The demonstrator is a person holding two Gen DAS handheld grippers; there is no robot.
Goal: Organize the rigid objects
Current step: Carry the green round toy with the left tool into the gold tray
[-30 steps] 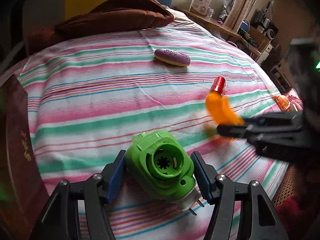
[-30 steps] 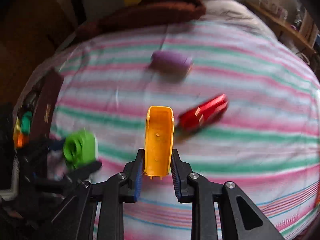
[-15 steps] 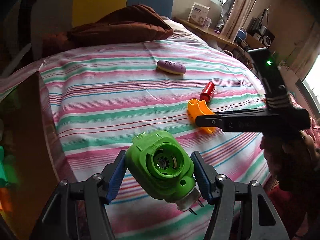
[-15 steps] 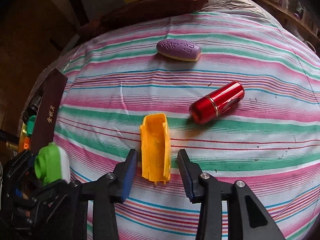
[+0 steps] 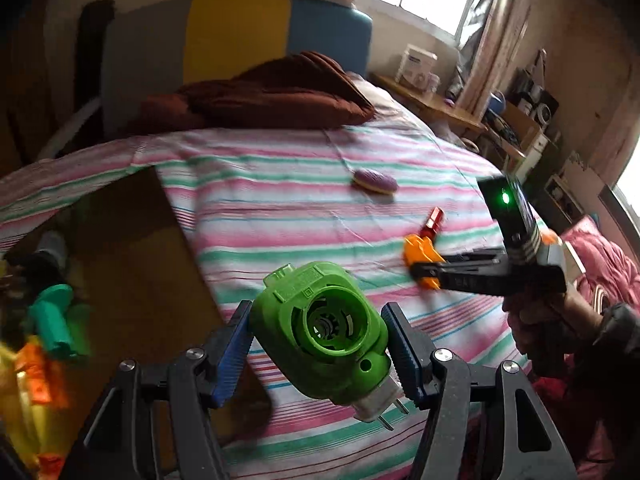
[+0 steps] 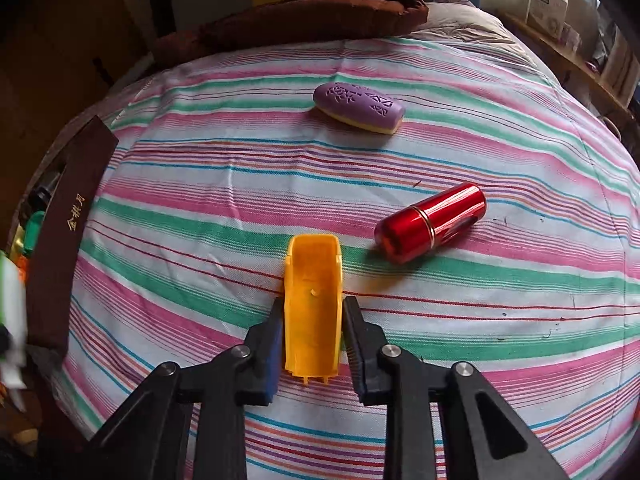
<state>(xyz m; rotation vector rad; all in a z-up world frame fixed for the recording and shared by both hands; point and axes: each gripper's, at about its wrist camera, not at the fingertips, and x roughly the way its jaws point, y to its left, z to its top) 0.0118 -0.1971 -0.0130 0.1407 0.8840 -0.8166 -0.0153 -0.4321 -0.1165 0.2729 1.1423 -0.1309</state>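
Over the box edge now, my left hand-held gripper (image 5: 320,354) carries the green motor housing (image 5: 320,332); right hand-held gripper (image 6: 312,336) has just re-closed on the yellow shell (image 6: 313,304).

Left gripper (image 5: 320,350): I've carried the green housing (image 5: 322,338) up and off the striped bedspread (image 5: 280,208), toward the brown box (image 5: 132,264) at its edge.
Right gripper (image 6: 310,340): jaws opened half a second ago and have just closed on the orange shell (image 6: 314,304) again.
Orange shell: blurred mid-air before, now sharp and lying on the bedspread.
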